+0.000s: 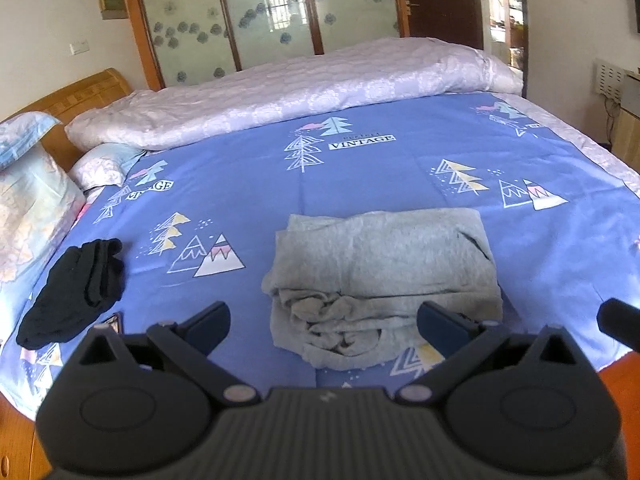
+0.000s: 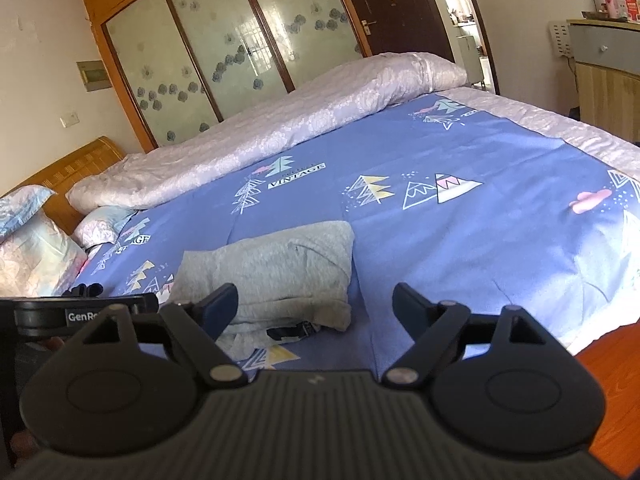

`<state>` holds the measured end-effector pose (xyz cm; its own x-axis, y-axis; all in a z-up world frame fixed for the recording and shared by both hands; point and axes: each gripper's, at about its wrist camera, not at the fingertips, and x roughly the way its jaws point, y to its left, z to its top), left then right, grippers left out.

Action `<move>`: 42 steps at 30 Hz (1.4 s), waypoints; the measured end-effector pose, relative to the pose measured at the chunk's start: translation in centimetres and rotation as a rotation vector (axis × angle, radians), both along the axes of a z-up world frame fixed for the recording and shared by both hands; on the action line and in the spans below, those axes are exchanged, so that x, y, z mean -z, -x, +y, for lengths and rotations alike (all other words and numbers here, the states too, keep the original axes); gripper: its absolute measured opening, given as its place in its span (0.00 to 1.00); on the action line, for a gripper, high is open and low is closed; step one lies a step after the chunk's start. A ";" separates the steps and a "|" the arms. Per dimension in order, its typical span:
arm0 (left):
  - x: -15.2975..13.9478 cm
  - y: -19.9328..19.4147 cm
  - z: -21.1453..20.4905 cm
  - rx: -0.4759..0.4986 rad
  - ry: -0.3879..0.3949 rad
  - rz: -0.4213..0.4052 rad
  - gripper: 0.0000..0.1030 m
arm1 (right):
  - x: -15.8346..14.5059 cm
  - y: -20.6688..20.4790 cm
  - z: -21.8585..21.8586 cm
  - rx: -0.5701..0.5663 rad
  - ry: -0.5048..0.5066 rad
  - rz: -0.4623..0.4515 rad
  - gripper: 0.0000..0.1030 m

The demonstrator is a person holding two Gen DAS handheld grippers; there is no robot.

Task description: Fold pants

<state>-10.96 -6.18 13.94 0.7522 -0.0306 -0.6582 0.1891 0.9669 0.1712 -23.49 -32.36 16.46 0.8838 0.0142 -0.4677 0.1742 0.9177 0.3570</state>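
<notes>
The grey pants (image 1: 380, 276) lie folded in a compact stack on the bed (image 1: 360, 168), seemingly finished, both grippers' fingers (image 1: 208, 320) wide and empty.

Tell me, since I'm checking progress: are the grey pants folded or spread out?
Folded. The grey pants lie as a compact layered bundle on the blue bedsheet, with neither open gripper holding them.

Folded pants (image 1: 380, 276) on bed (image 1: 360, 160), socks (image 1: 72, 292) left.
</notes>
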 end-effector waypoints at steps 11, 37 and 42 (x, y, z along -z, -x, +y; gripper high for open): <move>-0.2 0.8 0.5 0.015 0.026 0.005 1.00 | -0.1 -0.2 0.7 -0.014 -0.005 0.017 0.84; 1.4 0.0 5.2 -0.059 0.067 0.063 1.00 | -0.3 -2.6 4.4 -0.040 0.201 0.118 0.86; 1.9 -0.4 6.0 -0.094 0.056 0.071 1.00 | -0.4 -3.0 4.5 -0.034 0.215 0.122 0.86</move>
<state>-10.53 -0.16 12.04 0.7054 -0.0006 -0.7088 0.1070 0.9886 0.1057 -20.51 -27.83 16.84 0.8213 -0.0685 -0.5664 0.1720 0.9763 0.1312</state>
